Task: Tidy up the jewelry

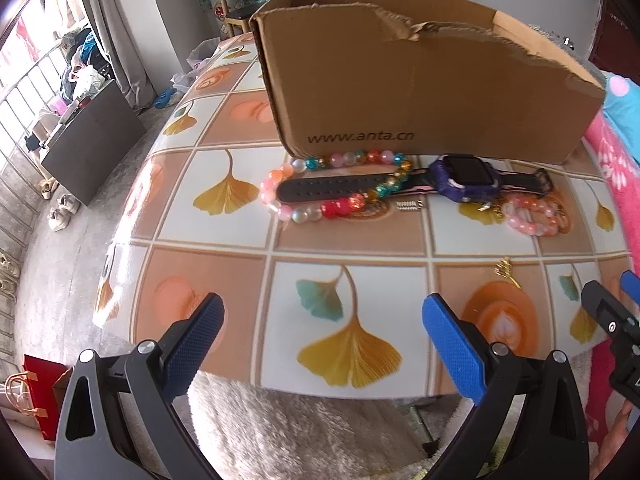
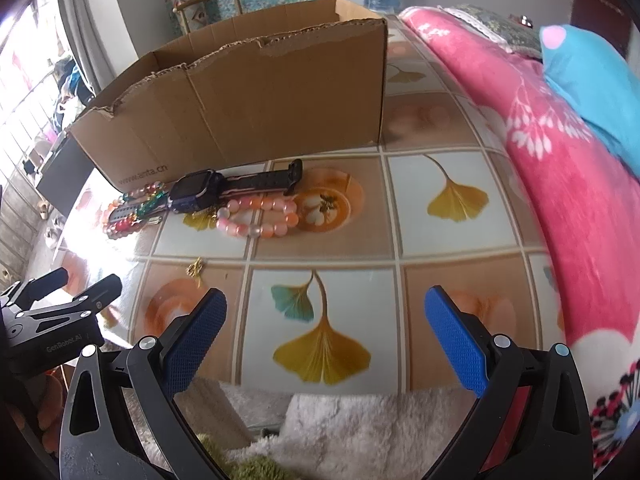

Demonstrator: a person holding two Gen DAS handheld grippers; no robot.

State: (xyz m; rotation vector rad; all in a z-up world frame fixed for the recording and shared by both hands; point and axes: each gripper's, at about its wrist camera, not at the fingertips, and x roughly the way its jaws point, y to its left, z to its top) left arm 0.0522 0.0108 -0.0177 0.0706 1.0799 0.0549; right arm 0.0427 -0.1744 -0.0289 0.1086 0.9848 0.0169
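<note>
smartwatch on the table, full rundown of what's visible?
The smartwatch has a purple case with a dark, blank screen and a black perforated strap that looks rubbery, with pink edging near the case. It lies flat and unbuckled on the tablecloth, just in front of the cardboard box. One strap end passes through the multicolour bead bracelet; the pink bead bracelet sits close beside the case. Neither gripper touches it.

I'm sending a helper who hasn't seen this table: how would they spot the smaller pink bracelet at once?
Start at the torn cardboard box on the tiled table; jewelry lies along its front wall. At the end of the row nearest the pink blanket, beside the purple watch, lies the pink bracelet. Its beads are all pink and peach, unlike the larger multicoloured bracelet, which loops around the watch strap.
</note>
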